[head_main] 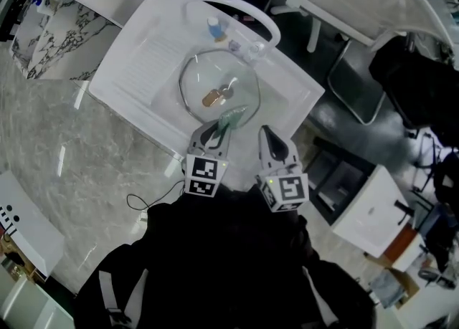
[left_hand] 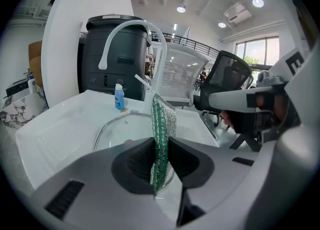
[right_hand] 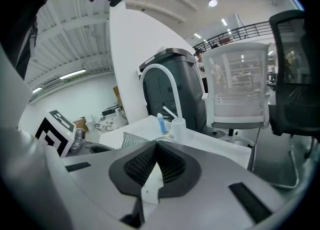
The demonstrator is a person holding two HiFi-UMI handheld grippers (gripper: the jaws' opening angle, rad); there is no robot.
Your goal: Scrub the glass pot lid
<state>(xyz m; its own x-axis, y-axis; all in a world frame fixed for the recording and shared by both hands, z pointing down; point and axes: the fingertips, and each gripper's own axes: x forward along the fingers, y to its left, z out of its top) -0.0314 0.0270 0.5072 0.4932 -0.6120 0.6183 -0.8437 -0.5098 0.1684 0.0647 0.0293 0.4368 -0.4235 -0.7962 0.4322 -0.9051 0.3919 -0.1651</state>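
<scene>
The round glass pot lid (head_main: pixel 219 80) lies in the white sink (head_main: pixel 136 69), its brownish knob (head_main: pixel 214 96) at the centre. My left gripper (head_main: pixel 217 129) hovers over the lid's near rim, shut on a green and silver scrub pad (head_main: pixel 234 114). In the left gripper view the pad (left_hand: pixel 163 124) stands upright between the jaws of that gripper (left_hand: pixel 160 143), with the lid (left_hand: pixel 117 126) beyond it. My right gripper (head_main: pixel 265 132) is just to the right, over the sink's near edge, its jaws shut with nothing between them (right_hand: pixel 156 143).
A white arched faucet (head_main: pixel 237 6) stands at the sink's far side, with a small blue bottle (head_main: pixel 214 28) and a clear cup (head_main: pixel 252 49) beside it. Grey marble counter (head_main: pixel 64 155) lies left. Office chairs (left_hand: pixel 227 81) stand beyond the sink.
</scene>
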